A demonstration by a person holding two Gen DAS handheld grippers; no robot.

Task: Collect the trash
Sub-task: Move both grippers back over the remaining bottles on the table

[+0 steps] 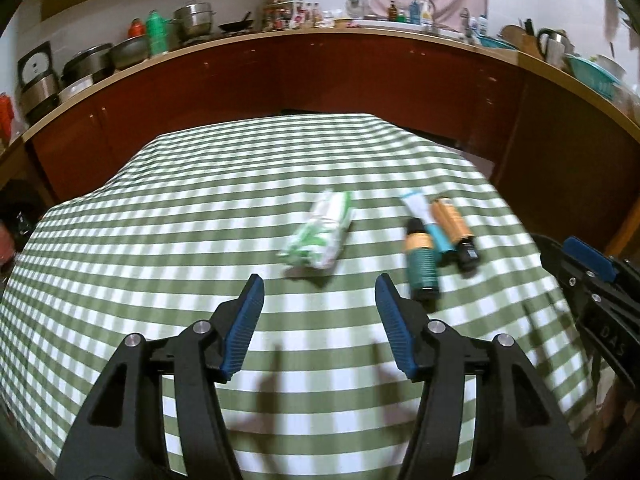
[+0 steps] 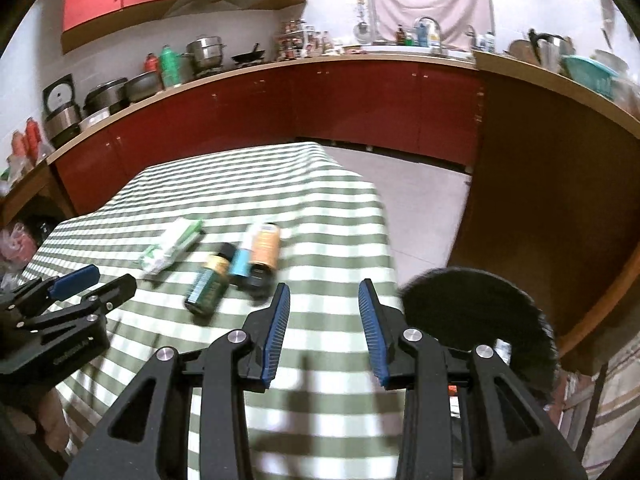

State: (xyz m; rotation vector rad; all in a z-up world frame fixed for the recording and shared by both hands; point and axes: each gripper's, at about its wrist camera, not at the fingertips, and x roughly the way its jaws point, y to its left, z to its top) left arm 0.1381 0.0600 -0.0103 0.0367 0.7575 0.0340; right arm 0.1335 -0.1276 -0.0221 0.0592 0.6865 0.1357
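Observation:
Trash lies on a green-and-white checked tablecloth (image 1: 160,240). A white-and-green packet (image 1: 320,232) lies just ahead of my open, empty left gripper (image 1: 319,286). To its right lie a dark green bottle (image 1: 421,264), a blue-and-white tube (image 1: 430,224) and an orange bottle with a black cap (image 1: 454,228). In the right wrist view the packet (image 2: 172,250), green bottle (image 2: 210,284), tube (image 2: 242,262) and orange bottle (image 2: 264,250) lie ahead and left of my open, empty right gripper (image 2: 323,290). The left gripper (image 2: 86,286) shows at the left there.
A black round bin (image 2: 480,312) stands beside the table's right edge, just right of my right gripper. A red-fronted kitchen counter (image 1: 320,68) with pots and bottles runs behind the table. Tiled floor (image 2: 420,200) lies between table and counter.

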